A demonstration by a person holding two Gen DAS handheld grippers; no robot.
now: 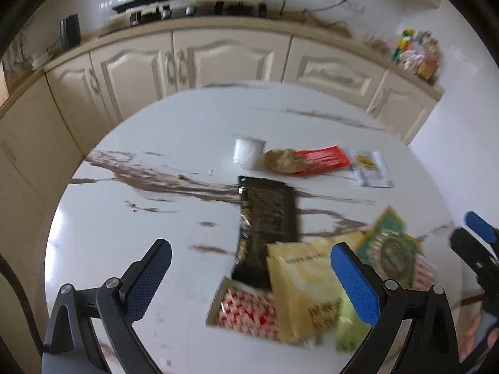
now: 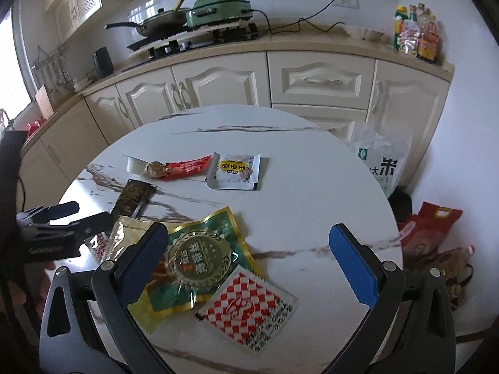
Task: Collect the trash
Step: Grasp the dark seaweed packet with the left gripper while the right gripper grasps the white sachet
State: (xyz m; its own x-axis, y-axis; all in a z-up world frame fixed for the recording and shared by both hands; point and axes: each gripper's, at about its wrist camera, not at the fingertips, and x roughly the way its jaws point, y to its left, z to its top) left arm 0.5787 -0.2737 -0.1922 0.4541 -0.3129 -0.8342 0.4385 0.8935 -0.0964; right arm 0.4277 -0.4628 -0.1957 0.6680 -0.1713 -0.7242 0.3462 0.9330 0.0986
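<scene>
Seven wrappers (image 2: 199,258) — one table (image 2: 312,193)

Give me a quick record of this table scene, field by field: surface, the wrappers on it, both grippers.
surface: round marble-look table
near wrappers: green and gold packet, red checkered sachet, yellow packet, black wrapper
far wrappers: red wrapper, white sachet
left gripper: open, empty
right gripper: open, empty, over the green and gold packet
</scene>
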